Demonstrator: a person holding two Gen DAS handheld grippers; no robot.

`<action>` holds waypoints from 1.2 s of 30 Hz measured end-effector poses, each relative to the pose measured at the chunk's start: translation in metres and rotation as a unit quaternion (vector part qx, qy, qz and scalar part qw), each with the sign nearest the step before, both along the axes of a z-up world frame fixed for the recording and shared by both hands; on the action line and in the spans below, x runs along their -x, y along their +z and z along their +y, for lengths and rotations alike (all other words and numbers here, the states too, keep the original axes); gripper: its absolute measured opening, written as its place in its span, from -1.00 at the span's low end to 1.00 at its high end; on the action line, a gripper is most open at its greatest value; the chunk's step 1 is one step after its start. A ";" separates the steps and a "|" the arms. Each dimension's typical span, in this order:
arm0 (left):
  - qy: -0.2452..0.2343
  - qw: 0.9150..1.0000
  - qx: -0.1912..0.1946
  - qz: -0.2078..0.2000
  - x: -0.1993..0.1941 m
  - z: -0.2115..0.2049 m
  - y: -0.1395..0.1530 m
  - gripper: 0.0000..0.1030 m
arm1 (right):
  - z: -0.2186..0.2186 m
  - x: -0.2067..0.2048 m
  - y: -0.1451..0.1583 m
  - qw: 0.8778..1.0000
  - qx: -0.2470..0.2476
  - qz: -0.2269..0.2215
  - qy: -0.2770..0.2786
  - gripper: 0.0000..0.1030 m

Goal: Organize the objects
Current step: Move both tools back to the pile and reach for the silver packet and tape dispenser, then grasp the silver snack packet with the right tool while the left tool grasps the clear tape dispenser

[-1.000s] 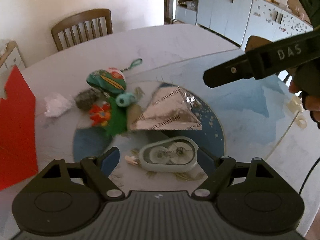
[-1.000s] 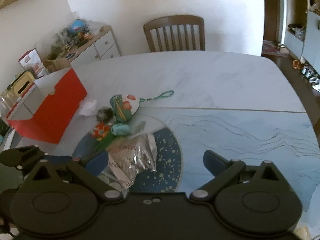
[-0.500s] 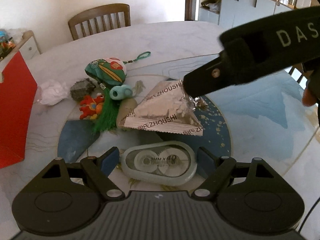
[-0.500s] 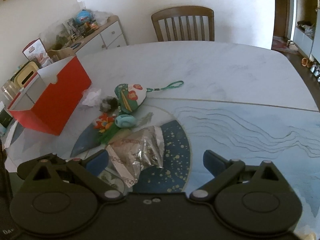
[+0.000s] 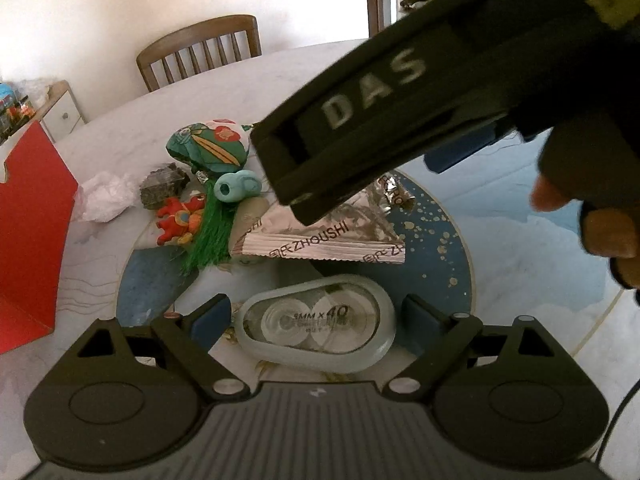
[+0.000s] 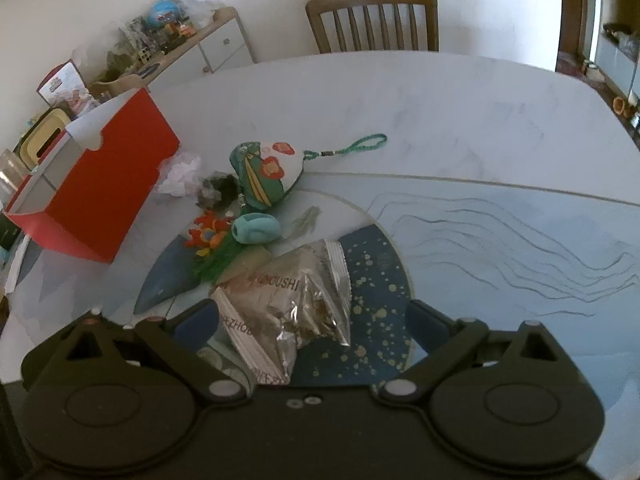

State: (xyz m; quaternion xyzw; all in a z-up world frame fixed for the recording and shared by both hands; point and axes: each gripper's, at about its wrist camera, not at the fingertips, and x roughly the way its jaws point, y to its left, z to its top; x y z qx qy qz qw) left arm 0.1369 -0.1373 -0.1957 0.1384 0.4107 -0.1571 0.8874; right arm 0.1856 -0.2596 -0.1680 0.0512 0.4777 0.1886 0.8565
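Right tool point(image 6: 312, 320) now over foil packet point(image 6: 288, 312).

We note crinkled glossy foil packet point(image 6: 288, 312), translucent smooth plastic tape dispenser point(image 5: 318, 334), printed cloth pouch point(image 6: 264, 174), matt red cardboard box point(image 6: 108, 192), polished marble-look table point(image 6: 400, 112).

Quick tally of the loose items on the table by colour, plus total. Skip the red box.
Green or teal: 3, the fabric pouch, teal holder, green tassel
Silver: 1, foil packet
Red-orange: 1, small toy
White: 1, crumpled wrapper
Dark grey: 1, lump
Pale grey: 1, tape dispenser
Total: 8
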 end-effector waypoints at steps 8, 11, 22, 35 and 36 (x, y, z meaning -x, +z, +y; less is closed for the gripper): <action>0.012 1.000 0.018 0.020 -0.006 0.015 0.001 0.69 | 0.012 -0.006 -0.009 1.000 0.011 0.009 0.004 0.56; 0.029 0.998 0.040 0.035 -0.011 0.025 0.000 0.56 | 0.012 -0.006 -0.010 1.000 0.009 0.011 0.004 0.31; 0.004 0.999 0.042 0.035 -0.019 0.026 0.000 0.56 | -0.001 0.008 -0.005 1.000 -0.006 0.008 -0.001 -0.09; -0.006 0.998 0.055 0.035 -0.023 0.030 0.005 -0.29 | -0.031 0.026 0.011 0.999 -0.011 -0.013 -0.047 -0.11; -0.009 0.998 0.055 0.035 -0.023 0.030 0.005 -0.29 | -0.033 0.028 0.013 0.999 -0.011 -0.015 -0.050 -0.11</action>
